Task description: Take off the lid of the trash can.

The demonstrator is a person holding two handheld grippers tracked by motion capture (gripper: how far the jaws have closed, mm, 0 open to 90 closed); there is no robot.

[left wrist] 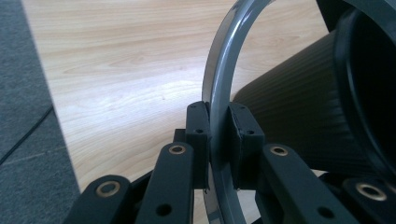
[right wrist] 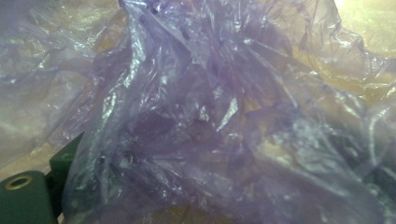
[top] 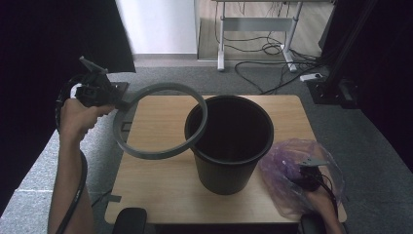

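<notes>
Pinching the grey ring, left claw; right claw under purple bag, state unclear.

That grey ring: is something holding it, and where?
Yes. The left gripper clamps the grey ring by its rim, jaws either side of the band.

Looks like a lab or office test room, not anyone's home. Well beyond the left gripper, past the far edge of the small wooden table, there's grey carpet, a white wall and a height-adjustable desk frame with loose black cables sprawled under it. Black curtains hang on both sides, and a dark metal stand sits off toward the right gripper's side.
</notes>
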